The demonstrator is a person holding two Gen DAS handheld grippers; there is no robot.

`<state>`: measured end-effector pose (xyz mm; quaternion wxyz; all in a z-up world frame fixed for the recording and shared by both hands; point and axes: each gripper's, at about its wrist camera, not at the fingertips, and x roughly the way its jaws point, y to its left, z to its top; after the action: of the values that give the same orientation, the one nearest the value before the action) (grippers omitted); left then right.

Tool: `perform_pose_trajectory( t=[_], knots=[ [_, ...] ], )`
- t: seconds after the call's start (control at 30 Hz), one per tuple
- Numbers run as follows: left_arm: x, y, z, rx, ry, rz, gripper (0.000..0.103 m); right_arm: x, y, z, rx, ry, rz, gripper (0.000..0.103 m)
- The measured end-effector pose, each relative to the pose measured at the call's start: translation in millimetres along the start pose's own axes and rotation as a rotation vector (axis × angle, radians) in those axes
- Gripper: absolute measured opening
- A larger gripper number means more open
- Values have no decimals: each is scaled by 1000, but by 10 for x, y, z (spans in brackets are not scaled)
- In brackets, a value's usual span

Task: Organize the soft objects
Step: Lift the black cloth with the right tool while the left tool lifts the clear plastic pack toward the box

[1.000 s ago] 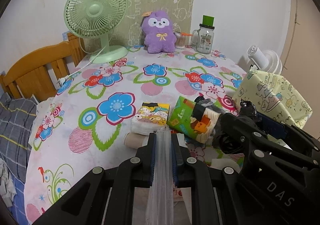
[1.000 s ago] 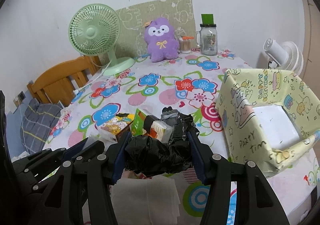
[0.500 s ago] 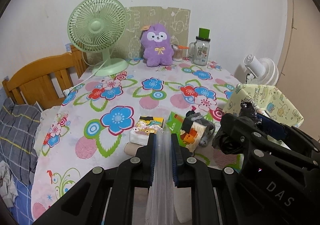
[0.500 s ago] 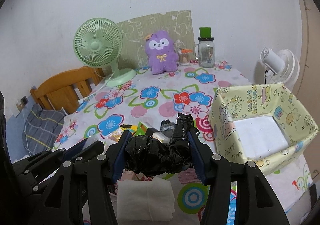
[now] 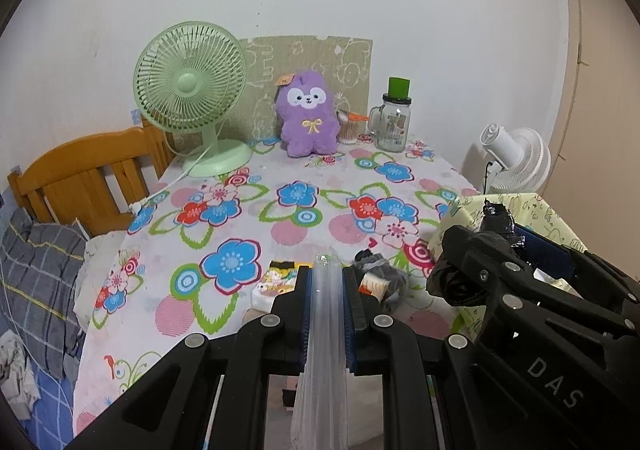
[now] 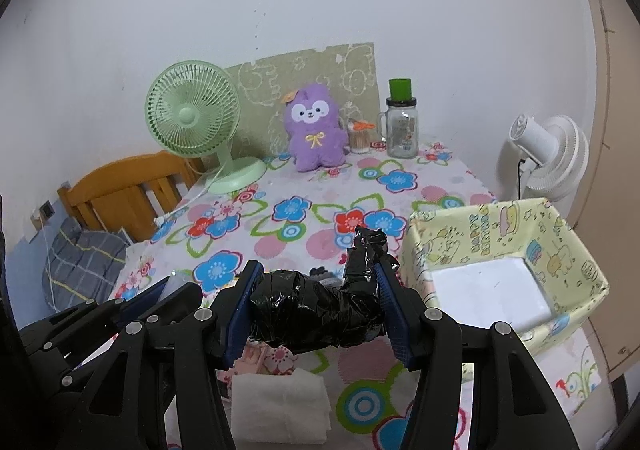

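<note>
Left gripper [image 5: 325, 292]: pressed together on a clear plastic bag [image 5: 320, 350], which hangs flat and limp between the pads and trails toward the camera; a thin film like this only stays put if pinched hard.
Right gripper [image 6: 316, 308]: partly spread, its pads clamped on the two ends of a black plastic bundle [image 6: 316, 312], so the width of the bundle holds them apart.
Black bundle: crumpled, glossy, roll-shaped, with one twisted tail sticking up by the right-hand pad; held in the air above the counter [image 6: 280, 234], just left of the box [image 6: 500, 246].
Why held so: both items appear lifted clear of the counter at once, probably to carry them across to the box in one trip.
Box: yellow, printed with cartoons, open on top, nothing inside but a white bottom; it sits at the counter's right edge, a likely home for the soft things.
Left on the counter: a grey sock [image 5: 390, 278] and small printed tissue packs [image 5: 276, 282] lie just past the left gripper; a folded white cloth [image 6: 280, 406] lies below the right one.
Back of counter: green fan [image 5: 192, 90], purple plush toy [image 5: 308, 114] and glass jar [image 5: 394, 122], well apart from the grippers.
</note>
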<state>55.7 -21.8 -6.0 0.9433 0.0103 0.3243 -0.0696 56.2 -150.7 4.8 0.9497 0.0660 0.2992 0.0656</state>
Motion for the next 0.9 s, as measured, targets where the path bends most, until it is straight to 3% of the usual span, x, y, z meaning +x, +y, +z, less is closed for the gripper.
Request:
perform_pose_trajectory(
  t=[0.9],
  knots=[
    [175, -546, 338, 44, -1, -21, 12, -14, -559, 309, 16, -5, -54, 60]
  ],
)
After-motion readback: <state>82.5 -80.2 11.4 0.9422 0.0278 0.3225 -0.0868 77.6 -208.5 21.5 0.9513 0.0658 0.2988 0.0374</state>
